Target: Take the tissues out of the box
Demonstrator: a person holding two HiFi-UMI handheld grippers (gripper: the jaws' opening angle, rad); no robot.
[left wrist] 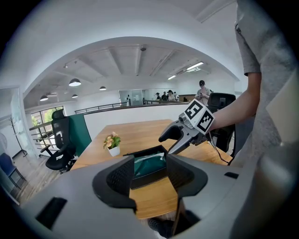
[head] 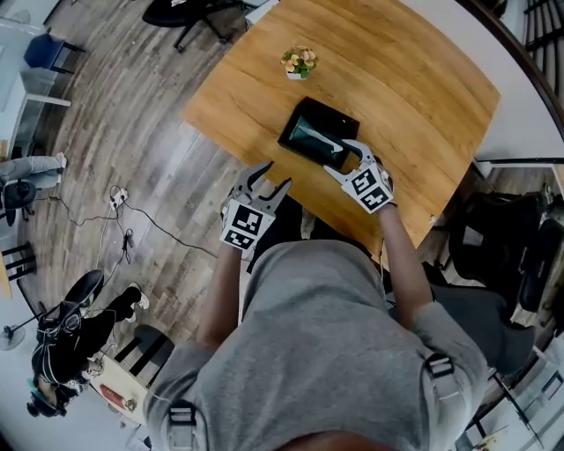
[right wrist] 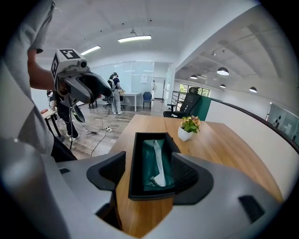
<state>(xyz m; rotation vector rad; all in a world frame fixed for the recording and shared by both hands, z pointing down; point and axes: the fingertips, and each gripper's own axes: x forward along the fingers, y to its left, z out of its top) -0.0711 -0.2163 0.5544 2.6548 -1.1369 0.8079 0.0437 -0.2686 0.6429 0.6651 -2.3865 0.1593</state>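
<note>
A black tissue box (head: 339, 117) lies on the wooden table (head: 405, 79), lined in teal, with a white tissue (head: 324, 141) poking up from it. My right gripper (head: 339, 156) hovers at the box's near right corner, jaws open. In the right gripper view the box (right wrist: 132, 168) shows between the open jaws (right wrist: 148, 175), and the tissue (right wrist: 158, 161) is untouched. My left gripper (head: 276, 174) is open just off the table's near edge, apart from the box. In the left gripper view the box (left wrist: 145, 181) lies ahead of its empty jaws (left wrist: 150, 175).
A small potted flower (head: 300, 62) stands on the table beyond the box. The table's near edge runs just in front of me. Cables (head: 123, 211) trail over the wood floor on the left, and a black office chair (head: 189, 13) stands past the table's far left.
</note>
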